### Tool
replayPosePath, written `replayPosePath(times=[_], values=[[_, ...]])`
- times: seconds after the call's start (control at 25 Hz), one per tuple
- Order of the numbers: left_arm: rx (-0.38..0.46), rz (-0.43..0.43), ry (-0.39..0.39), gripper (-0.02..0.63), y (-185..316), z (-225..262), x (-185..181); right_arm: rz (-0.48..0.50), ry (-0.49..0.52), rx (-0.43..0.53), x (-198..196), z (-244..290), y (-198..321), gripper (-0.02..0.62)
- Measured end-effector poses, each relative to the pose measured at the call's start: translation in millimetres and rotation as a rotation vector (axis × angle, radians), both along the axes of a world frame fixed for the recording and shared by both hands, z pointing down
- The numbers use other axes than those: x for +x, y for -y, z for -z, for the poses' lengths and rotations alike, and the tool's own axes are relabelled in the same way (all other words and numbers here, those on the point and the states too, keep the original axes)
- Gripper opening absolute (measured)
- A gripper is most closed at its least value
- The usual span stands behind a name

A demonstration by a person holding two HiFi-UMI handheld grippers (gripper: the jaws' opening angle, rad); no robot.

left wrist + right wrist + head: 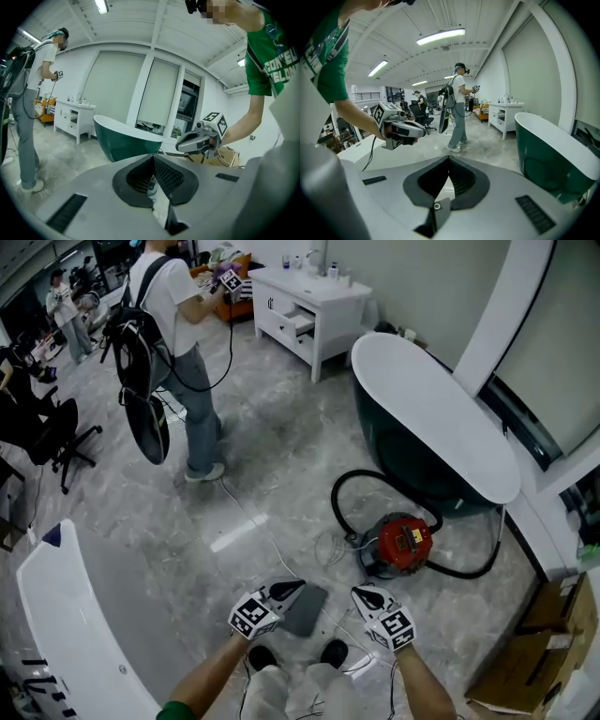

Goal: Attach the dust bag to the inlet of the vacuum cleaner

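Tongs on left gripper point(153, 159) and right gripper point(449, 161) closed, empty.

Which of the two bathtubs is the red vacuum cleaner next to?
The dark green tub at right; the vacuum cleaner sits beside it, far from the white tub.

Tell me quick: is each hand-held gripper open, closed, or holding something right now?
Left hand-held gripper: closed, jaw tips together, holding nothing.
Right hand-held gripper: closed, jaw tips together, holding nothing.
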State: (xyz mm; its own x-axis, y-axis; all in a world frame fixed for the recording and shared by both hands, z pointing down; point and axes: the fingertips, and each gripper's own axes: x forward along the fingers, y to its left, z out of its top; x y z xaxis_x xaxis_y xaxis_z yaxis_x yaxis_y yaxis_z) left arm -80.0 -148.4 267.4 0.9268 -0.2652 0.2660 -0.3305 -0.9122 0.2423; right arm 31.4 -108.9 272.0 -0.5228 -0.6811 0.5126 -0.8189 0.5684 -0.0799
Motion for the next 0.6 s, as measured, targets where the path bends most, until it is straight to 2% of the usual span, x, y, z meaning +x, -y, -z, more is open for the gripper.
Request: replayPosePath(times=[0.12,0.28,0.52,0.6], values=[[0.021,-0.036,0.015,0.003,3,-36,4,0.022,-0.004,0.018,0,-32,7,0.008],[0.043,-0.092,0.037,0.003,-3,-102,5,0.100,-0.071,0.050,-7,-87,0,0.008],[0.090,-0.137,0.034,0.003,12,-200,4,0.160,-0.018,0.093,-15,-168,22,0.008],[0.133,-0.136,0.051,0.003,16,-233,2,0.172,-0.006,0.102,-18,-197,29,0.008]])
